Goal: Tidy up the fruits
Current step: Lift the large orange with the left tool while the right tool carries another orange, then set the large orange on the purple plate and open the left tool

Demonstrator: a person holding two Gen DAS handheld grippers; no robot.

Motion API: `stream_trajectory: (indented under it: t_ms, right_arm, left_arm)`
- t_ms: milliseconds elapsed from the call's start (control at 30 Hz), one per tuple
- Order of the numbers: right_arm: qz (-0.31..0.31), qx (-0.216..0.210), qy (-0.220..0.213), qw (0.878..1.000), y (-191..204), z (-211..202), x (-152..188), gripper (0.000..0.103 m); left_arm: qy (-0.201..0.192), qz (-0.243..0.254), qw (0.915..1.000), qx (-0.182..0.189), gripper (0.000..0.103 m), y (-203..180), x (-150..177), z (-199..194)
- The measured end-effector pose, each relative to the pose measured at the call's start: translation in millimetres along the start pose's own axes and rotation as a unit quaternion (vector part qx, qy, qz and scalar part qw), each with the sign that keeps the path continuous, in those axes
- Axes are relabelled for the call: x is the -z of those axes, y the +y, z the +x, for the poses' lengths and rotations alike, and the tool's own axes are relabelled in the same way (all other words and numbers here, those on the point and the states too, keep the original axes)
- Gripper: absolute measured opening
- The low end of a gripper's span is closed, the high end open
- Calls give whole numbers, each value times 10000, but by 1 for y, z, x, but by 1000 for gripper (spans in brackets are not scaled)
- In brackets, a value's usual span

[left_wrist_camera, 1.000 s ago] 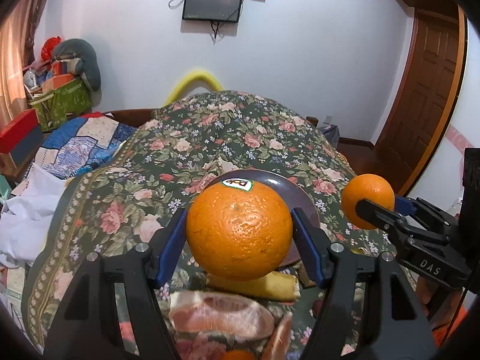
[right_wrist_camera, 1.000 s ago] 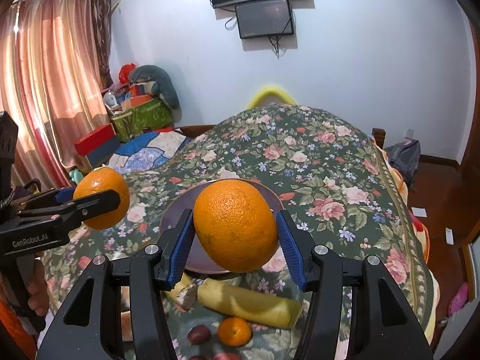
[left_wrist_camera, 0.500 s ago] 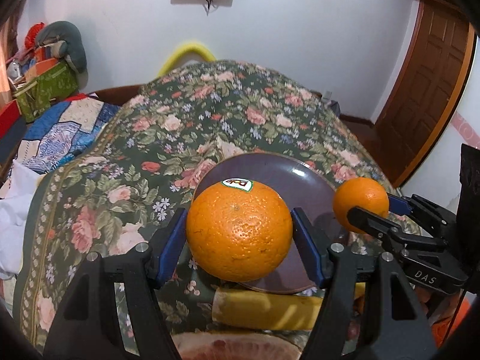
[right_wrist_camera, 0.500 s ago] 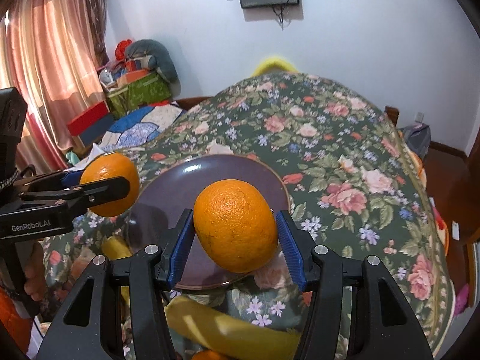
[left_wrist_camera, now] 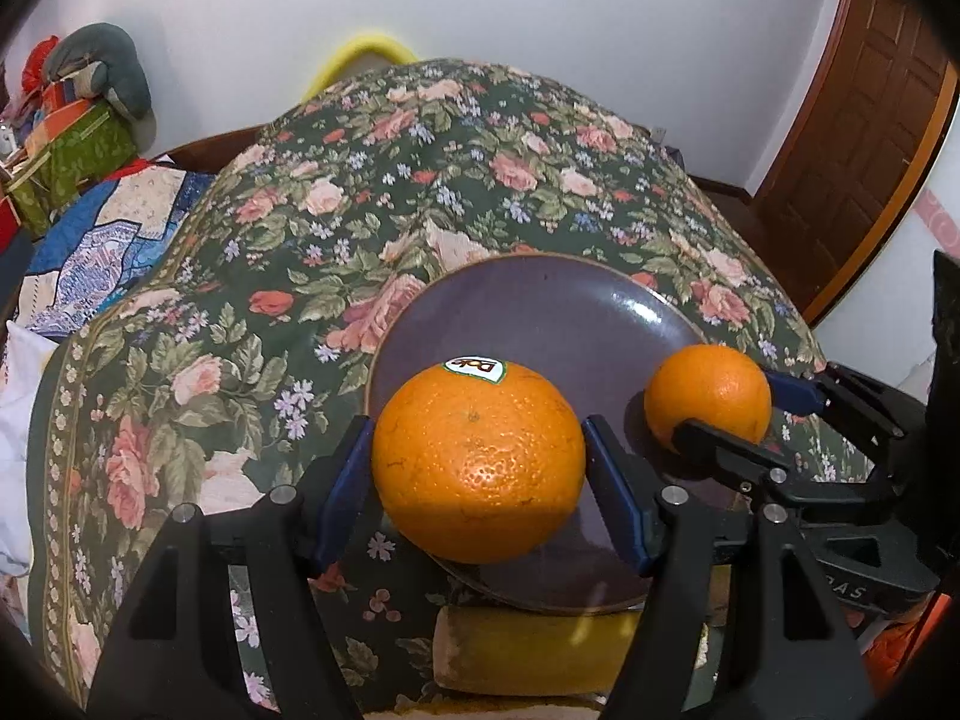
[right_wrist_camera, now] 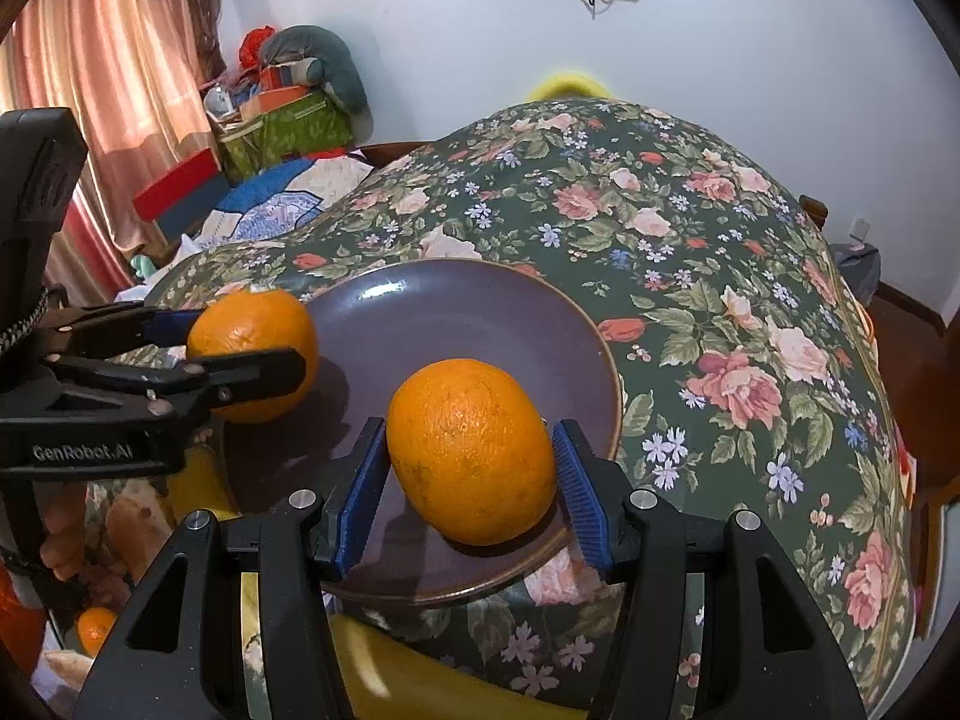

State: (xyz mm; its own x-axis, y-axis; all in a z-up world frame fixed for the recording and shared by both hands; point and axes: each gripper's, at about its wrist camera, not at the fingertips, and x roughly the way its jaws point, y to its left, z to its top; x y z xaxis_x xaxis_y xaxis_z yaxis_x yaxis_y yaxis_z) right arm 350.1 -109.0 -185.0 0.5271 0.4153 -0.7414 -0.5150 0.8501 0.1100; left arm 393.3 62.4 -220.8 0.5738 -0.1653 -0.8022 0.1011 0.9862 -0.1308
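Note:
My left gripper (left_wrist_camera: 479, 462) is shut on a large orange with a Dole sticker (left_wrist_camera: 479, 461) and holds it over the near left edge of a dark purple plate (left_wrist_camera: 540, 312). My right gripper (right_wrist_camera: 469, 453) is shut on a second orange (right_wrist_camera: 471, 450) over the near part of the same plate (right_wrist_camera: 456, 312). Each gripper shows in the other's view: the right one (left_wrist_camera: 738, 414) at the plate's right side, the left one (right_wrist_camera: 240, 342) at its left side.
The plate lies on a table covered by a dark floral cloth (left_wrist_camera: 288, 276). A banana (left_wrist_camera: 534, 651) lies just in front of the plate; it also shows in the right wrist view (right_wrist_camera: 420, 666). A small orange fruit (right_wrist_camera: 95, 630) sits low at the left.
Both grippers have moved forward and down with their oranges, from in front of the plate to low over it. The plate now looks larger and closer.

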Motion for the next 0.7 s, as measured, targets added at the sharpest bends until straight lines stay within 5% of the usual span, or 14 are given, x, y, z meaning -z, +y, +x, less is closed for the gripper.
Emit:
stream_trajectory:
  t_ms: [267, 700]
  right_arm:
    - [-46, -32, -21, 10000, 1, 0, -3, 54]
    - [193, 9, -354, 9992, -1, -46, -5, 54]
  left_arm:
    - [73, 48, 9999, -60, 70, -4, 0, 6]
    - [-598, -80, 9982, -33, 73, -9, 1, -63]
